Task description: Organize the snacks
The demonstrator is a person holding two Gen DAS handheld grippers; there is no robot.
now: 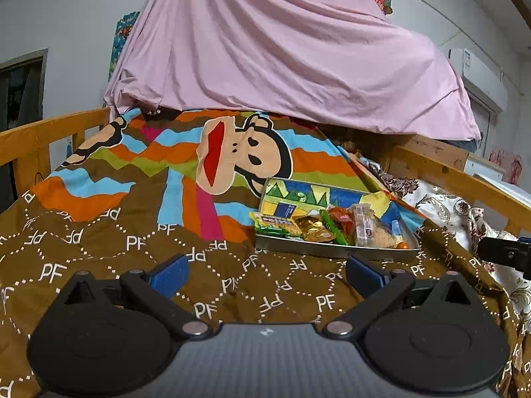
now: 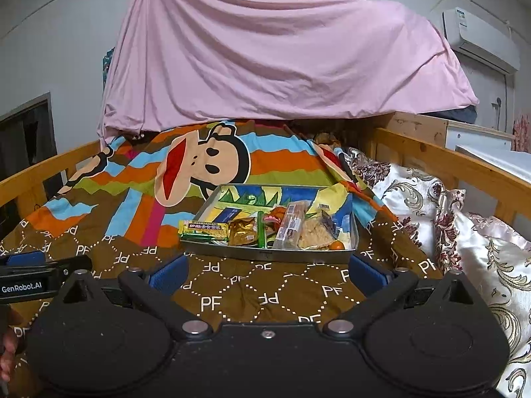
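A metal tray (image 1: 332,250) (image 2: 265,254) lies on the brown patterned bedcover, holding several snack packets. Among them are a green-yellow biscuit pack (image 2: 203,229) (image 1: 275,223) hanging over the left rim, a gold packet (image 2: 244,232) (image 1: 312,229), a green stick (image 2: 261,229), a clear-wrapped bar (image 2: 292,224) (image 1: 361,224) and a small orange piece (image 2: 337,245). My left gripper (image 1: 267,273) is open, short of the tray and left of it. My right gripper (image 2: 267,273) is open, facing the tray's near rim with nothing between its fingers.
The bedcover (image 2: 252,292) with a cartoon monkey covers a wooden-railed bed (image 2: 448,165). A pink sheet (image 2: 265,49) drapes over things at the back. Floral pillows (image 2: 464,232) lie on the right. The left gripper's body (image 2: 30,282) shows at the right wrist view's left edge.
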